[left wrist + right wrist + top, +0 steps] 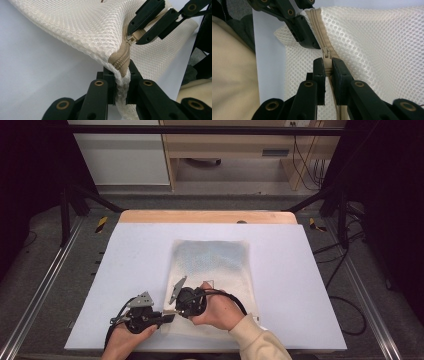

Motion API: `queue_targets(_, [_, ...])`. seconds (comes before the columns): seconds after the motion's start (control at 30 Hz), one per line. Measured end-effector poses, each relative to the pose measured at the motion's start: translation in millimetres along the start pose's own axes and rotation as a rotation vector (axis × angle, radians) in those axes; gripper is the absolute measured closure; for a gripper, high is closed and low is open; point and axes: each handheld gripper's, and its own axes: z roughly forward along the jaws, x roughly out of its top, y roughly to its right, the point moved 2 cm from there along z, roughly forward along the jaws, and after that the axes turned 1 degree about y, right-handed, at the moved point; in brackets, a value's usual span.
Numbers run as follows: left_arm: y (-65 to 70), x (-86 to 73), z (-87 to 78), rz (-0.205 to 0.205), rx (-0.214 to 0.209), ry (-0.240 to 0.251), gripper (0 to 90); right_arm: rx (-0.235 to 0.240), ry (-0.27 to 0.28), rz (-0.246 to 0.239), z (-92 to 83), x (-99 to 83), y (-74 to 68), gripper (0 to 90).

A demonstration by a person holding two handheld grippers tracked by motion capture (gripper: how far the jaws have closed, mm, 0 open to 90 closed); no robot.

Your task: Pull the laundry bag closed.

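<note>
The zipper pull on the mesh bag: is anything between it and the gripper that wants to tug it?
Nothing visible. The right hand-held gripper is already shut on the zipper pull, and the left hand-held gripper pinches the mesh bag at the zipper's end.

A mesh bag [212, 270] lies mid-bench [300, 285]; the left hand-held gripper [170, 318] sits at its near-left corner, the right hand-held gripper [169, 310] just beside it.
</note>
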Motion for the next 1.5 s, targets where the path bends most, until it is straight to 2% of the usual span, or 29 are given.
queue_targets(0.33, [9.6,5.4,10.5,0.027,0.008,0.004,82.3,-0.023,0.011,0.021,-8.3,-14.1,0.4,82.2])
queue_targets(0.67, [14.5,5.9,11.2,0.047,0.0,0.001,82.2,-0.02,0.033,0.04,-12.2,-22.3,-3.5,82.3])
queue_targets(1.0, [13.5,5.2,11.9,0.041,0.004,-0.003,82.1,-0.023,0.029,0.062,-12.3,-30.5,0.8,82.2])
queue_targets(1.2, [14.8,4.9,11.6,0.044,0.007,-0.002,82.0,-0.027,0.029,0.067,-12.9,-30.2,-1.4,82.3])
queue_targets(1.5, [15.6,4.9,12.1,0.04,0.003,0.0,82.0,-0.029,0.03,0.063,-15.4,-31.8,-1.3,82.2])
